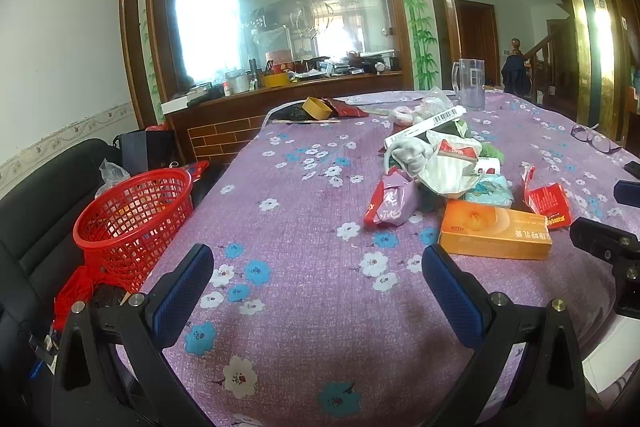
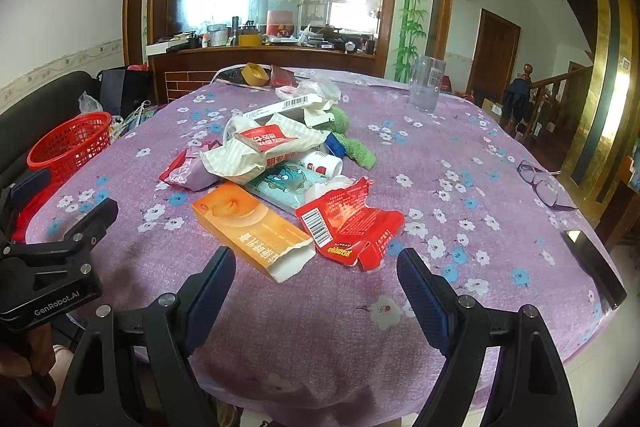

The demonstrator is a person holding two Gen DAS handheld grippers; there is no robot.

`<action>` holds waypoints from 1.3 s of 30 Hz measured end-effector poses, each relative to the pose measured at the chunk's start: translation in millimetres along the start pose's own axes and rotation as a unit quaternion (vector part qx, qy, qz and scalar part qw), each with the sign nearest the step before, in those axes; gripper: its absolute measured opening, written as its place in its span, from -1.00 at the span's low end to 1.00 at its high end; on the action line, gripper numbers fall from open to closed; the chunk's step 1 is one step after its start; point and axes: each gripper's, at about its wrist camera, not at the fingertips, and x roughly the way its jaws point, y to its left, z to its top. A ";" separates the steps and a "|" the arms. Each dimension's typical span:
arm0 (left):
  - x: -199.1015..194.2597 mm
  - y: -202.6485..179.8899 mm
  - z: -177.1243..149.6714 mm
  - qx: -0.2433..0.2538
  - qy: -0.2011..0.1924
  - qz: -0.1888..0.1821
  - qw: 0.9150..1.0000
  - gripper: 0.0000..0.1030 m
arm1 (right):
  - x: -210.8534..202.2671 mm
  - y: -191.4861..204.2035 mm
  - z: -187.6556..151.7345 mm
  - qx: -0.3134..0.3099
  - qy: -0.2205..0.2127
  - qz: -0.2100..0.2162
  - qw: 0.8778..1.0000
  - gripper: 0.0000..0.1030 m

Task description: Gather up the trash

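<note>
A heap of trash lies mid-table: an orange carton [image 2: 256,227] [image 1: 494,231], a torn red box [image 2: 352,223] [image 1: 548,203], a crumpled white bag [image 2: 268,147] [image 1: 448,163], a purple-red wrapper [image 2: 184,171] [image 1: 390,201] and a teal tissue pack [image 2: 288,183]. A red mesh basket [image 1: 132,223] [image 2: 70,145] stands off the table's left edge. My right gripper [image 2: 316,263] is open, just short of the orange carton, nothing between its fingers. My left gripper [image 1: 318,259] is open over bare cloth, left of the heap.
The purple flowered tablecloth [image 2: 440,155] covers the table. A clear plastic jug [image 2: 426,87] stands at the back, eyeglasses [image 2: 540,183] at the right, a dark phone [image 2: 596,267] near the right edge. A tape roll [image 2: 256,74] and red wrapper lie at the far side. A black sofa [image 1: 36,203] sits left.
</note>
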 end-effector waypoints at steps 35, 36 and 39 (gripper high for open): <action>140.8 -28.1 66.1 0.089 0.203 -0.182 0.958 0.22 | 82.9 -1.4 50.1 -0.108 0.131 0.238 0.956 0.28; 145.4 -29.1 65.9 0.086 0.209 -0.181 0.957 0.15 | 81.2 -2.4 49.4 -0.108 0.129 0.238 0.957 0.28; 153.8 -30.0 62.4 0.079 0.224 -0.178 0.955 -0.33 | 81.4 -3.7 50.2 -0.109 0.128 0.241 0.956 0.28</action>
